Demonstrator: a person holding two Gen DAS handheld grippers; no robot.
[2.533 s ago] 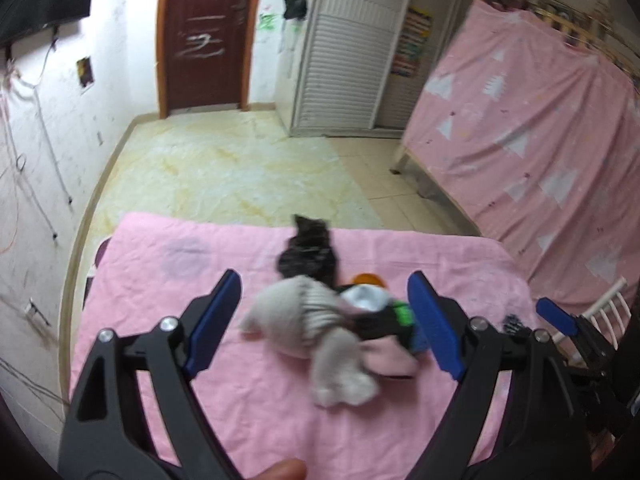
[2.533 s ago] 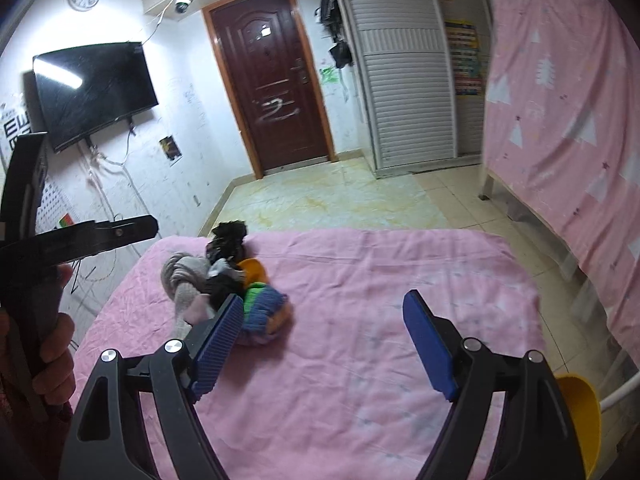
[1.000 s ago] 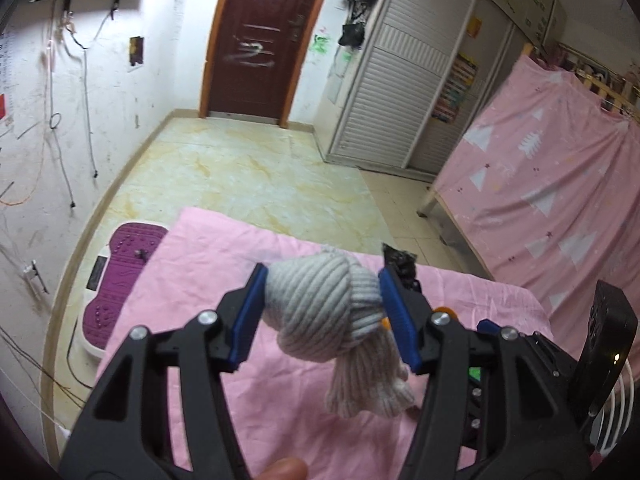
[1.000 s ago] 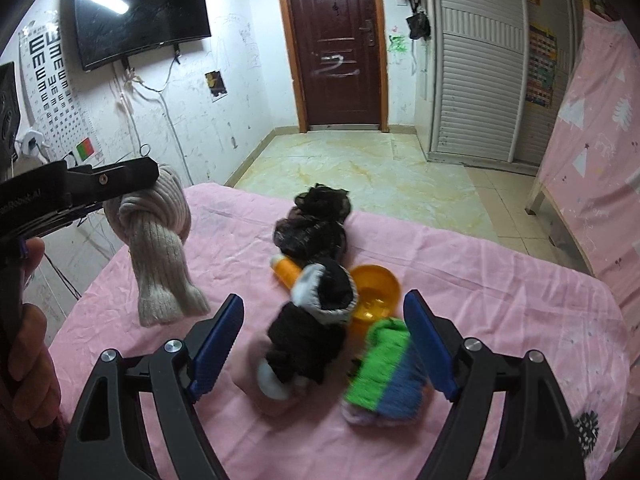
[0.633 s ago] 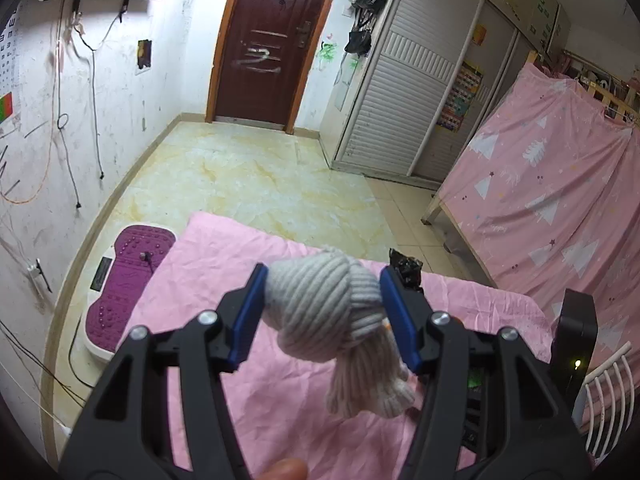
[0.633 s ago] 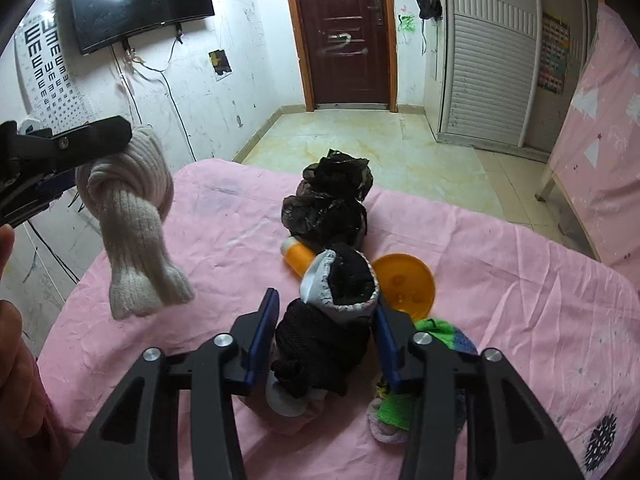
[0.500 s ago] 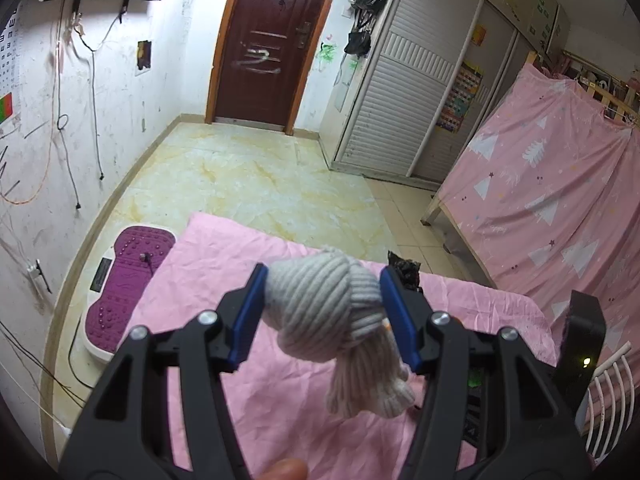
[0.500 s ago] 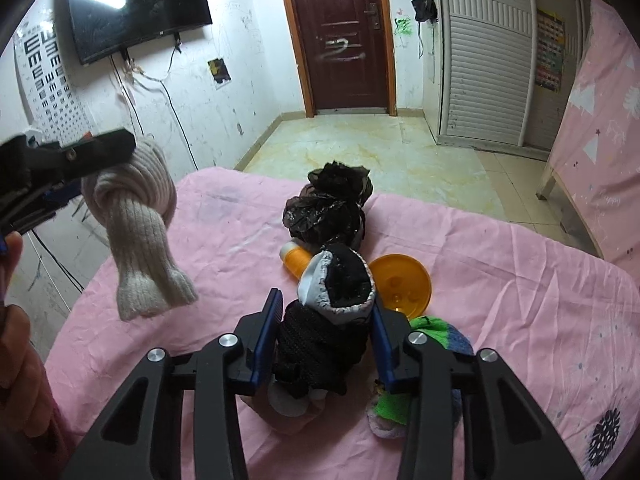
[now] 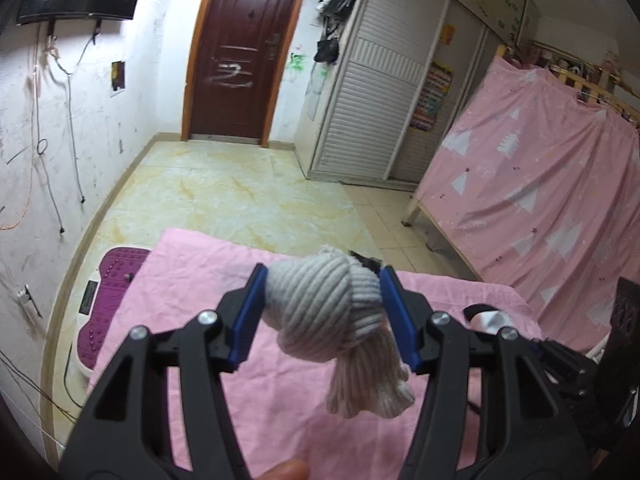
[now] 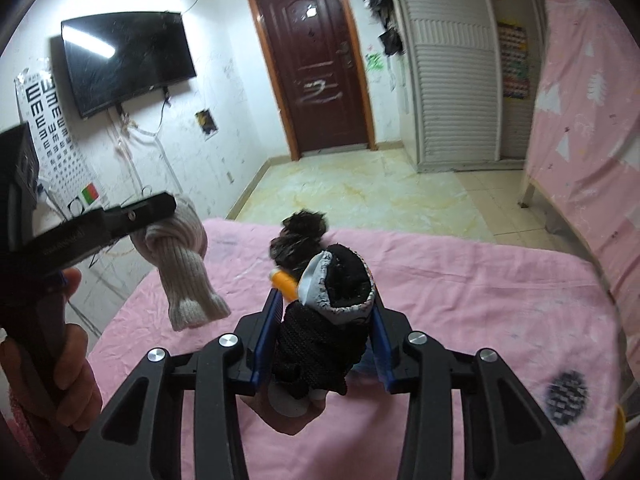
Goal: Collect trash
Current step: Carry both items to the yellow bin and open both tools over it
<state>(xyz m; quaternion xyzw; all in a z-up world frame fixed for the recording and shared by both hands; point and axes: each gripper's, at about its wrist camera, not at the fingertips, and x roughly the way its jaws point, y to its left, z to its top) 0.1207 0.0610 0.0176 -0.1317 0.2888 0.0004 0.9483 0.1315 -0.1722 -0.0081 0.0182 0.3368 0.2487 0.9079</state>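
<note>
Left wrist view first: the left gripper (image 9: 322, 318) has its blue pads (image 9: 250, 314) clamped on a knotted grey ribbed sock (image 9: 326, 322), whose loose ends dangle clear above the pink sheet (image 9: 192, 280). A fingertip (image 9: 286, 472) shows at the bottom edge. Over on the right wrist view, the right gripper (image 10: 324, 338) is squeezing a black sock bundle (image 10: 324, 336) with a grey-and-white cuff, pads tight on both flanks, the bundle lifted off the sheet. Just behind it sit an orange cylinder (image 10: 285, 280) and a crumpled black plastic bag (image 10: 298, 240) on the sheet. At far left, the person's hand (image 10: 52, 364) grips the other tool's handle, the grey sock hanging from it. Off to the right lies a dark spiky pattern or object (image 10: 566, 396); which one is unclear.
</note>
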